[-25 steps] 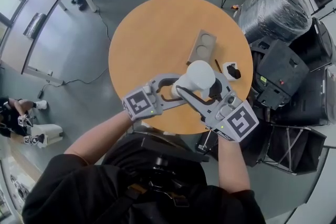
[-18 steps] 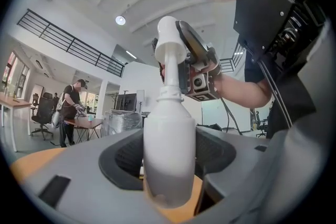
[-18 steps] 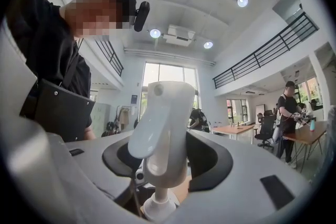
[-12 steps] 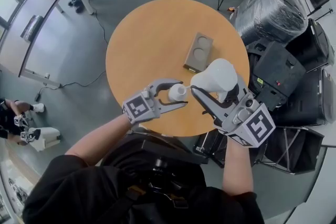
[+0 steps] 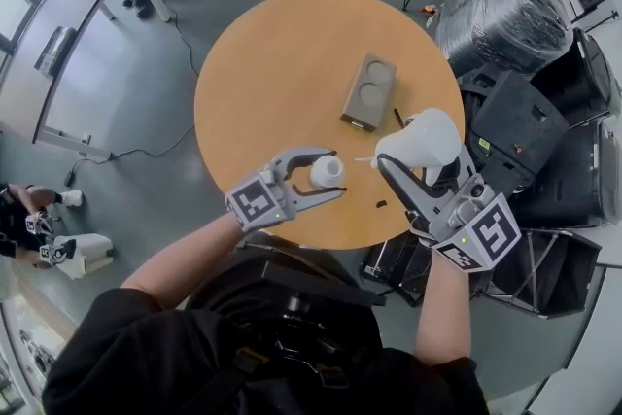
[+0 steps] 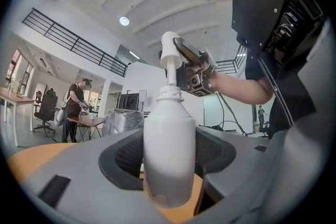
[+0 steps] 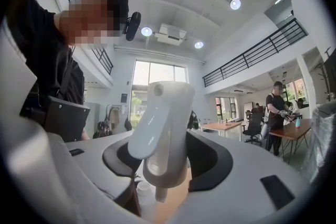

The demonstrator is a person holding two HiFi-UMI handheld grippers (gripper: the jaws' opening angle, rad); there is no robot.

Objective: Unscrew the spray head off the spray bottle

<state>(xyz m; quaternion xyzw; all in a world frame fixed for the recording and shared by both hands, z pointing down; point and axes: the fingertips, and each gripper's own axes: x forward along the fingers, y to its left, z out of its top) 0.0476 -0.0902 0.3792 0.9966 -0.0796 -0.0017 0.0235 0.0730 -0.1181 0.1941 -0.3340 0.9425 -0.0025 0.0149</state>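
Two grippers, one bottle, one spray head, all over one round bench (image 5: 262,63). The left gripper (image 5: 335,172) is closed on the white spray bottle (image 5: 325,172), jaws pressing its sides, bottle upright above the bench's near edge. The right gripper (image 5: 420,160) is clamped on the white spray head (image 5: 428,133), jaws fairly wide around it. The head is off the bottle and sits to its right, with its thin tube pointing toward the bottle. One brown block (image 5: 369,92) with two round recesses lies on the bench beyond them. Other people stand in the background.
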